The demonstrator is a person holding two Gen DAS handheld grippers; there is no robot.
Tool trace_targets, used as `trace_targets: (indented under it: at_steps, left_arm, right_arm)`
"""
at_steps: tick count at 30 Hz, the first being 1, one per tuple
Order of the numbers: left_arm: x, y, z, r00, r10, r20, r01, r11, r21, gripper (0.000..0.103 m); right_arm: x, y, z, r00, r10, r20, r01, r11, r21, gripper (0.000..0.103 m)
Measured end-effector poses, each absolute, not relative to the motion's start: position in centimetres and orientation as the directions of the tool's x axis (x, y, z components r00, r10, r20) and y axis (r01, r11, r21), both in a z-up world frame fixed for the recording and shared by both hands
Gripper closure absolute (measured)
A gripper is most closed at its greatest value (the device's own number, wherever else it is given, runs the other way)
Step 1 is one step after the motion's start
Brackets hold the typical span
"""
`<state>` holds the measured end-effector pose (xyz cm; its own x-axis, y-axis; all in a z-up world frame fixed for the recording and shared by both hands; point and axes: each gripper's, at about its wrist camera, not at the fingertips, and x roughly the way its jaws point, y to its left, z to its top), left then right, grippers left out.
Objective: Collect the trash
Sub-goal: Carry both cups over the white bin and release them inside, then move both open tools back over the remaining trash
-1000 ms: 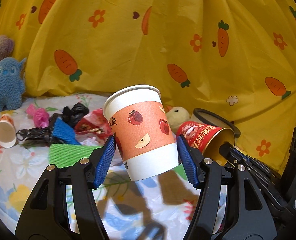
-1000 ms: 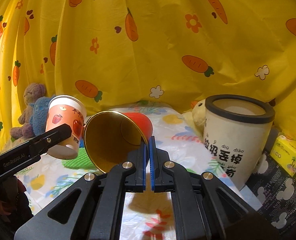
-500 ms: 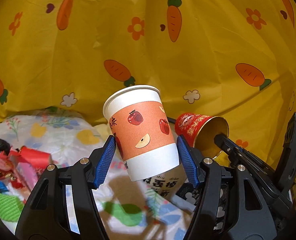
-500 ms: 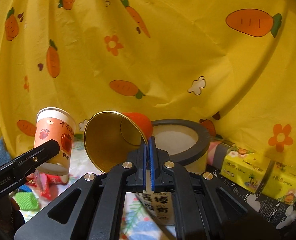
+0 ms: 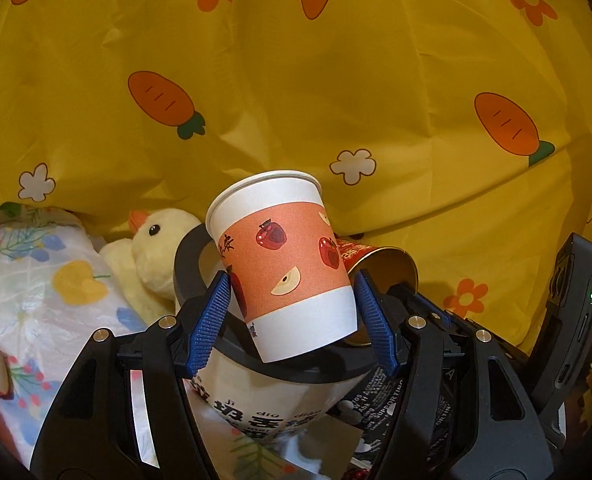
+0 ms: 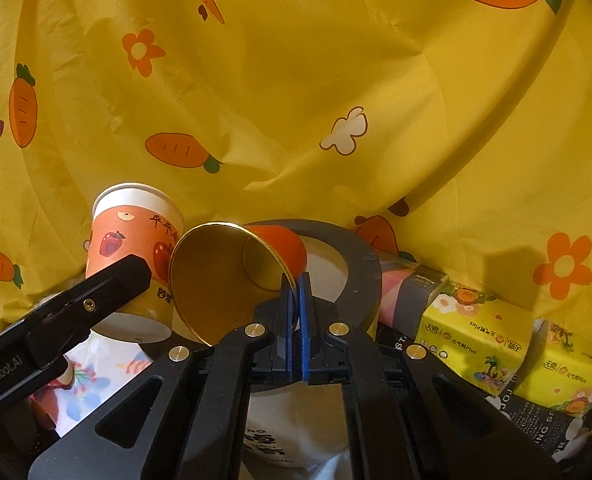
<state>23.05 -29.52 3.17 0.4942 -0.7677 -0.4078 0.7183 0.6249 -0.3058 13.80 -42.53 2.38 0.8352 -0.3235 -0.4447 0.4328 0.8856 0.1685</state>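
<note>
Since a second ago both my claws have swung away from the littered sheet and now sit over the trash bin (image 5: 279, 364); the scattered wrappers have left the left wrist view, and the bin, formerly off to the side, is directly under the cups.

My left claw (image 5: 291, 320) is clamped on the apple-print paper cup (image 5: 283, 268), one blue pad (image 5: 211, 320) pressed to each side of the orange band. The cup is upright, tilted slightly, with its white base over the bin's dark rim. The right wrist view shows the same cup (image 6: 135, 248) at left, behind one black finger (image 6: 95, 300) of the left claw.

My right claw (image 6: 294, 320) is closed on the rim of the red cup (image 6: 231, 276), pinching the wall between the blue pads. That cup lies on its side, its gold-lined mouth facing the camera and its red base pointing over the bin opening (image 6: 324, 256). In the left wrist view the red cup (image 5: 380, 264) shows just beside and behind the apple-print cup; whether they touch, I cannot tell.

Other items noted: a yellow plush duck (image 5: 155, 244) just left of the bin, on a floral sheet (image 5: 35, 280); yellow tissue packs (image 6: 480, 336) to the right of the bin; a carrot-print yellow cloth (image 5: 296, 80) behind everything.
</note>
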Motion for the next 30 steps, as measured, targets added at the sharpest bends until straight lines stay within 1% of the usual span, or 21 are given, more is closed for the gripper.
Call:
trace_targets:
  at_steps: [6, 9, 11, 14, 16, 17, 18, 20, 21, 22, 24, 25, 27, 28, 30]
  left_arm:
    - [24.5, -30.2, 2.5, 0.451, -0.784, -0.427, 0.714, 0.604, -0.355, 0.039]
    - [24.6, -30.1, 2.3, 0.437, -0.789, -0.431, 0.714, 0.596, -0.368, 0.033]
    - [24.4, -29.9, 2.3, 0.442, -0.787, -0.430, 0.713, 0.599, -0.364, 0.024]
    - [24.0, -29.2, 2.4, 0.440, -0.796, -0.416, 0.711, 0.592, -0.380, 0.017]
    - [23.8, -28.4, 2.6, 0.460, -0.788, -0.409, 0.698, 0.606, -0.382, 0.013]
    - [23.8, -27.8, 2.7, 0.473, -0.784, -0.403, 0.688, 0.614, -0.387, 0.011]
    - [23.7, -27.2, 2.7, 0.489, -0.776, -0.399, 0.674, 0.626, -0.391, 0.010]
    - [23.4, -25.7, 2.8, 0.533, -0.748, -0.395, 0.641, 0.662, -0.388, 0.006]
    - [23.2, -24.9, 2.9, 0.557, -0.733, -0.391, 0.625, 0.679, -0.384, 0.006]
    - [22.9, -24.0, 3.0, 0.582, -0.714, -0.390, 0.607, 0.700, -0.376, 0.006]
    - [22.0, -22.3, 3.3, 0.637, -0.664, -0.392, 0.567, 0.747, -0.347, 0.006]
    - [21.5, -21.3, 3.4, 0.662, -0.638, -0.392, 0.545, 0.770, -0.332, 0.006]
    - [20.3, -19.2, 3.5, 0.709, -0.588, -0.389, 0.501, 0.808, -0.310, 0.006]
    - [19.8, -18.2, 3.4, 0.726, -0.569, -0.387, 0.483, 0.822, -0.302, 0.006]
    - [18.6, -16.3, 3.3, 0.760, -0.523, -0.385, 0.442, 0.851, -0.282, 0.006]
  right_arm:
    - [14.6, -43.3, 1.9, 0.824, -0.323, -0.465, 0.442, 0.881, 0.170, 0.098]
    - [14.9, -43.4, 1.7, 0.820, -0.323, -0.472, 0.444, 0.880, 0.170, 0.097]
    - [15.0, -43.5, 1.6, 0.823, -0.316, -0.472, 0.440, 0.881, 0.176, 0.094]
    - [15.1, -43.5, 1.7, 0.825, -0.316, -0.469, 0.437, 0.882, 0.175, 0.089]
    - [15.0, -43.5, 1.8, 0.827, -0.317, -0.464, 0.436, 0.883, 0.173, 0.077]
    - [14.8, -43.5, 1.9, 0.828, -0.323, -0.458, 0.439, 0.882, 0.173, 0.069]
    - [14.7, -43.4, 2.0, 0.830, -0.328, -0.451, 0.442, 0.881, 0.172, 0.065]
    - [14.3, -43.3, 2.4, 0.833, -0.337, -0.438, 0.445, 0.880, 0.169, 0.061]
    - [14.0, -43.2, 2.5, 0.837, -0.336, -0.431, 0.442, 0.880, 0.174, 0.055]
    - [13.7, -43.1, 2.7, 0.840, -0.337, -0.425, 0.443, 0.879, 0.178, 0.053]
    - [13.0, -42.5, 3.0, 0.845, -0.343, -0.409, 0.442, 0.880, 0.176, 0.040]
    - [12.6, -42.1, 3.1, 0.849, -0.344, -0.401, 0.439, 0.881, 0.176, 0.037]
    - [11.7, -41.2, 3.4, 0.859, -0.342, -0.381, 0.430, 0.886, 0.174, 0.025]
    - [11.2, -40.6, 3.5, 0.864, -0.339, -0.371, 0.424, 0.889, 0.175, 0.024]
    - [10.4, -39.4, 3.8, 0.877, -0.322, -0.356, 0.403, 0.897, 0.180, 0.016]
